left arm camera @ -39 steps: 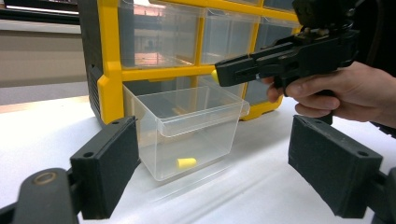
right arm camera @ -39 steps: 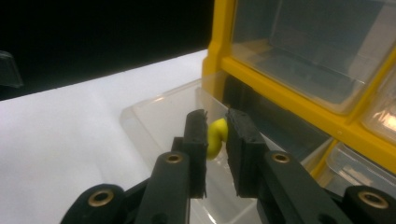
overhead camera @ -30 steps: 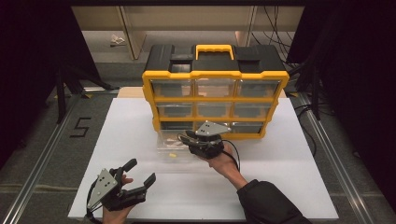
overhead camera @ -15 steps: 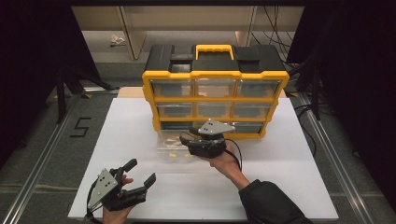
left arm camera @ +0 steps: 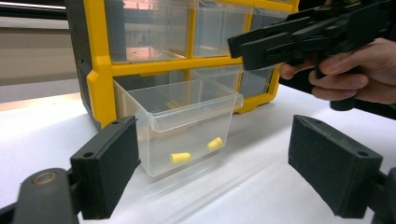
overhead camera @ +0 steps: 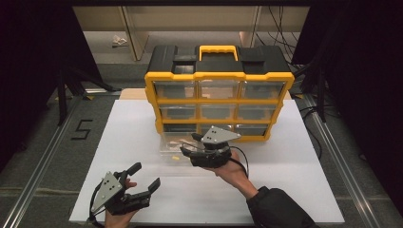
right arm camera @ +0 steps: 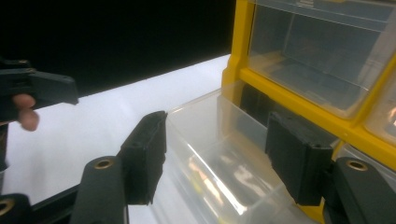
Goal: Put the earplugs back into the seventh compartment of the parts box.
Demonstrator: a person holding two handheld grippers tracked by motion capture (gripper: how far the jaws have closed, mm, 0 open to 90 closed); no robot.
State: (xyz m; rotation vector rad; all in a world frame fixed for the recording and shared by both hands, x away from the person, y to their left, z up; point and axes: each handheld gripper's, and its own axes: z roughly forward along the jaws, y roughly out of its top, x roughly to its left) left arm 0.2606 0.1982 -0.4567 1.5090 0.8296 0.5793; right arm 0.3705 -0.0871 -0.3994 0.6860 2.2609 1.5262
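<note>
Clear drawer (overhead camera: pixel 178 147): pulled out of the bottom-left slot of the yellow cabinet (overhead camera: pixel 218 102), resting on the white table (overhead camera: pixel 294 190), just in front of the cabinet base. Two small yellow pieces (left arm camera: pixel 194 150) inside, near the front wall. Long axis: near-to-far, in line with the empty slot directly behind it.

Right gripper (overhead camera: pixel 190 149): at the drawer's right side, above its rim. Jaws apart, just been opening; drawer wall seen between the pads (right arm camera: pixel 147 154) in the right gripper view, with no pad pressing on it. Judged: drawer released.

Left gripper (overhead camera: pixel 145 183): near edge of the table, left of the drawer and well apart from it. Jaws wide apart, nothing between them; aimed at the drawer's front face in the left gripper view.

Governing relation: drawer lies far and slightly right of the left gripper, directly beside the right gripper. Right hand (overhead camera: pixel 235 173) clearly nearer. Any push back into the slot runs along the long axis, away from the person; any pick from inside comes from above, over the rim.
</note>
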